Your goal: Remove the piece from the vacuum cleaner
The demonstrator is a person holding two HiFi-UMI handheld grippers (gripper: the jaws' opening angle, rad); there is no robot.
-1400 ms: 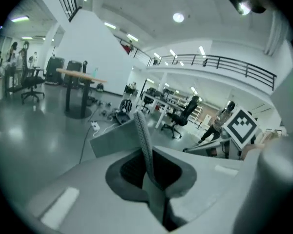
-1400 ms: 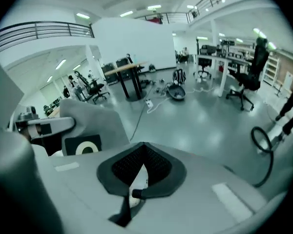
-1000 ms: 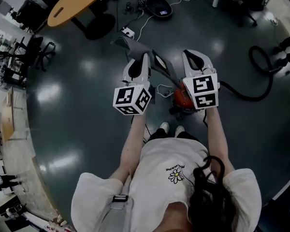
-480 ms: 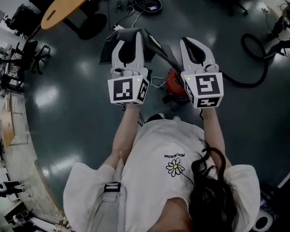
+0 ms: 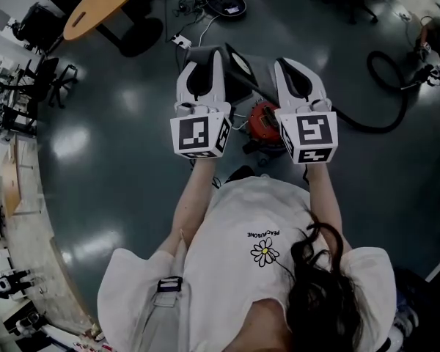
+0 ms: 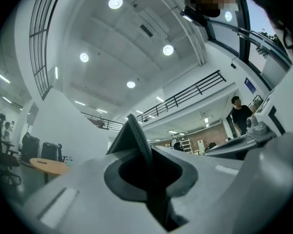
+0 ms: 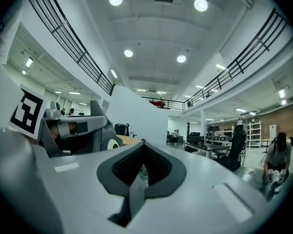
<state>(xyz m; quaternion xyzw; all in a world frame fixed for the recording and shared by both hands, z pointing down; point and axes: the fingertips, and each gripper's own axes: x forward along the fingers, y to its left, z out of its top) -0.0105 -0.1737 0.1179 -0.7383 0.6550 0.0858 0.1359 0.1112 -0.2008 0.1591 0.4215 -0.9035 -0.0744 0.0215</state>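
Both grippers have come up over the last second. Left gripper (image 5: 207, 56) jaws clamp the dark grey piece (image 6: 134, 136), carried higher above the red vacuum cleaner (image 5: 264, 122) on the floor. Right gripper (image 5: 290, 66) jaws closed, empty. Removal looks nearly done.

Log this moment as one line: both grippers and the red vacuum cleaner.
left gripper: shut, nothing gripped | right gripper: shut, nothing gripped | red round vacuum cleaner: on floor below both, untouched
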